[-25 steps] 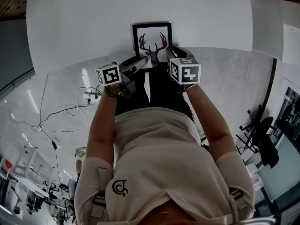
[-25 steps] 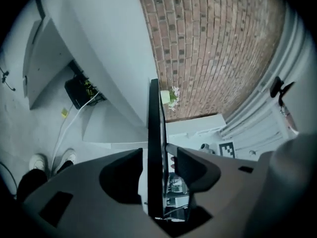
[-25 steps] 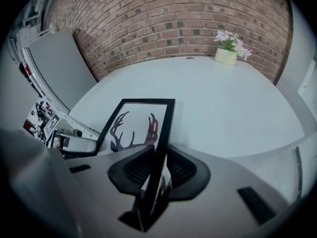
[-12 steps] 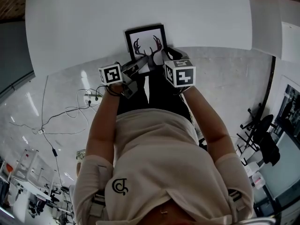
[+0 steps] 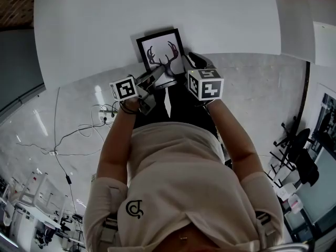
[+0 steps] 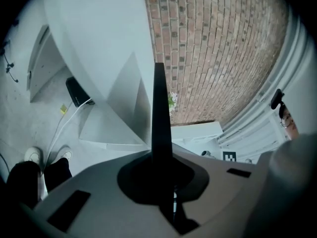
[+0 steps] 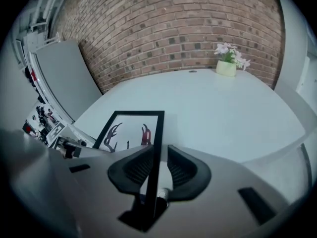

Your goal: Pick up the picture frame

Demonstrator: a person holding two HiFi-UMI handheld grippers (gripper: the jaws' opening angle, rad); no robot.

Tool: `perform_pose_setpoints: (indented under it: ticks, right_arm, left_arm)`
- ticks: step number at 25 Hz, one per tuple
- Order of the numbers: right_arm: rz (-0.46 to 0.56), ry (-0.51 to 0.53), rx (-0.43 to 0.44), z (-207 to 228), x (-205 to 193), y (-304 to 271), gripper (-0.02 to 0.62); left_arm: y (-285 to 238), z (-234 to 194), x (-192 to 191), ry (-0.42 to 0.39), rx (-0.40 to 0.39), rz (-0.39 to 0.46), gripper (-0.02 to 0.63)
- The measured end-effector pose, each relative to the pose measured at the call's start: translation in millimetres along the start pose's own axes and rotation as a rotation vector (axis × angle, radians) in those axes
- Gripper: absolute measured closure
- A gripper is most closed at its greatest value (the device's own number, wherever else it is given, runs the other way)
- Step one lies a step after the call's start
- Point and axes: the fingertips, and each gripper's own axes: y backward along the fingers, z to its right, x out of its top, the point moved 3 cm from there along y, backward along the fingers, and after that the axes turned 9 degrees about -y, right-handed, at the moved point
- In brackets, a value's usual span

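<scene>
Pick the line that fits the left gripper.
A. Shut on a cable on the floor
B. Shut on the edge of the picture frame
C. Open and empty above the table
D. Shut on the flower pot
B: the left gripper has its jaws closed on the thin black edge of the picture frame.

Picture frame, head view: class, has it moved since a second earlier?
Yes. The picture frame has shifted left and tilted slightly, judged against the white table's near edge.

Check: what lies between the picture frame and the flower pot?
Only bare white table between picture frame and flower pot, per the right gripper view.
</scene>
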Motion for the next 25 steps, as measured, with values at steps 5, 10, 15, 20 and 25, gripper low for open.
perform_pose_setpoints:
  ticks: [5,10,15,20,25]
  right_arm:
    - [0.111,0.048,-0.002,-11,32,9,0.567]
    - [0.186,0.077,0.052,-16,69,27,0.588]
    - [0.255,0.142,0.093,-26,111,49,0.588]
    - [0.339,0.178,0.179,-36,157,75,0.588]
    - [0.411,0.189,0.216,-33,196,91,0.588]
  left_arm:
    - [6,15,24,-0.073,0.061,0.048,0.583]
    - [2,47,52,-0.146,0.114,0.109,0.583]
    - [2,93,94,-0.316,0.171,0.174,0.583]
    - [-6,129,136,-0.574,0.311,0.229,0.583]
    - [-12,179,176,-0.888,0.392,0.313,0.583]
